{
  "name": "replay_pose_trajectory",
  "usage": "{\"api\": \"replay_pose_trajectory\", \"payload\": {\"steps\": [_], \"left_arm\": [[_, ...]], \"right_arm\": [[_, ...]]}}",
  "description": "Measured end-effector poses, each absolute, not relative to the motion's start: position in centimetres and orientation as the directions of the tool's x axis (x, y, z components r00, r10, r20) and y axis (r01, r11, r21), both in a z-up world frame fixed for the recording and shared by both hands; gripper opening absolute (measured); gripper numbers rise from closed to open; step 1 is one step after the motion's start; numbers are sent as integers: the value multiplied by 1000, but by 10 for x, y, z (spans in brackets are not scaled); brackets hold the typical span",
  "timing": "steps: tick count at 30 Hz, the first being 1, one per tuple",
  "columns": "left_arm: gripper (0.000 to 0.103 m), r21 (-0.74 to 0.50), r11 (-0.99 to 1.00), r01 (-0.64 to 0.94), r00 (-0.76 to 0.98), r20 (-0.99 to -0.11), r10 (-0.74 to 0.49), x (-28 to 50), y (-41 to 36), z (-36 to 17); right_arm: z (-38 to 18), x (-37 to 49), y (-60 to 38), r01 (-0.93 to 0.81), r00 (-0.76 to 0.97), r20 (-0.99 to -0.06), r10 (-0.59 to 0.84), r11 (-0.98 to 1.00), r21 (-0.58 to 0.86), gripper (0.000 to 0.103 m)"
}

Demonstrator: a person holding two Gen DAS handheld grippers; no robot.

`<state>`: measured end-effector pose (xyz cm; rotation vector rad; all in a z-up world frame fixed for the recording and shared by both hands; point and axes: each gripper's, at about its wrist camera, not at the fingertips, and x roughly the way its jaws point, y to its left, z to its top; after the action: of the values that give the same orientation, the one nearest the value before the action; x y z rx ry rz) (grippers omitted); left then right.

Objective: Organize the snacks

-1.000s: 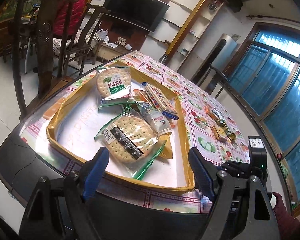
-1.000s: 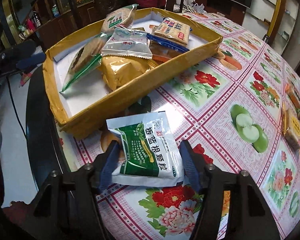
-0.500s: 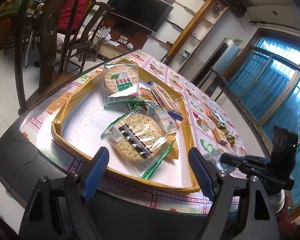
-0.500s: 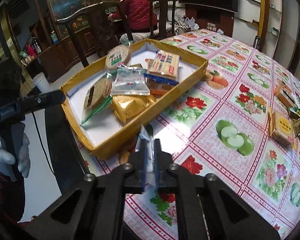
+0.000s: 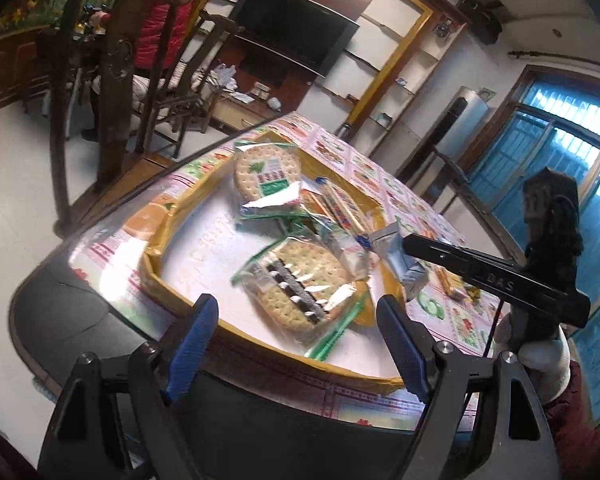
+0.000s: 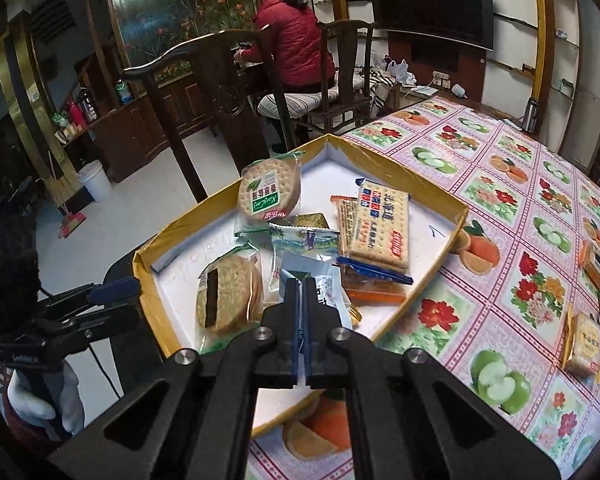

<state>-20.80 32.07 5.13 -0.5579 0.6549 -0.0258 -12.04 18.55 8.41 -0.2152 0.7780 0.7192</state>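
My right gripper is shut on a white and green sachet, held in the air over the near part of the yellow-rimmed tray. From the left wrist view the same sachet hangs from the right gripper's fingers above the tray's right rim. Inside the tray lie a round cracker pack with a green label, a round cracker pack with a dark filling and a rectangular cracker pack. My left gripper stands open and empty, low over the tray's near edge.
Several loose snack packs lie on the flowered tablecloth to the right of the tray. Dark wooden chairs stand beyond the table's left edge, and a person in a red jacket sits behind them.
My right gripper closed on the sachet lying flat on the tablecloth, then rose and carried it over the tray. The left gripper kept its place and stayed open.
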Motion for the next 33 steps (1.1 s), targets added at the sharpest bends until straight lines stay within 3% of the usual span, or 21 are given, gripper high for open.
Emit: {"api": "replay_pose_trajectory", "payload": {"steps": [4, 6, 9, 11, 12, 17, 21, 26, 33], "left_arm": [[83, -407, 872, -272, 754, -653, -69, -204, 327, 55], [83, -412, 867, -279, 760, -647, -63, -207, 332, 53], [83, -469, 856, -219, 796, -593, -122, -212, 333, 53], [83, -438, 877, -197, 786, -606, -126, -209, 323, 54], [83, -422, 887, -186, 780, -612, -128, -207, 318, 56], [83, -420, 904, -84, 755, -618, -217, -197, 287, 65], [83, -420, 907, 14, 728, -618, -297, -185, 253, 74], [83, -412, 903, 122, 668, -639, -382, -167, 203, 75], [83, -388, 904, 179, 617, -671, -410, -157, 160, 74]], "right_arm": [[76, -108, 203, -672, 441, -715, 543, 728, 138, 4], [79, -107, 198, -662, 421, -693, 585, 721, 206, 9], [86, -111, 183, -648, 434, -664, 608, 723, 239, 28], [92, -116, 170, -637, 469, -651, 597, 739, 220, 44], [94, -118, 161, -628, 485, -642, 593, 748, 216, 46], [103, -123, 95, -555, 563, -622, 545, 806, 205, 48], [108, -125, 24, -445, 657, -621, 428, 885, 138, 48], [104, -117, -79, -211, 767, -583, 268, 963, 166, 63], [81, -76, -157, -32, 725, -664, 181, 972, 231, 63]]}}
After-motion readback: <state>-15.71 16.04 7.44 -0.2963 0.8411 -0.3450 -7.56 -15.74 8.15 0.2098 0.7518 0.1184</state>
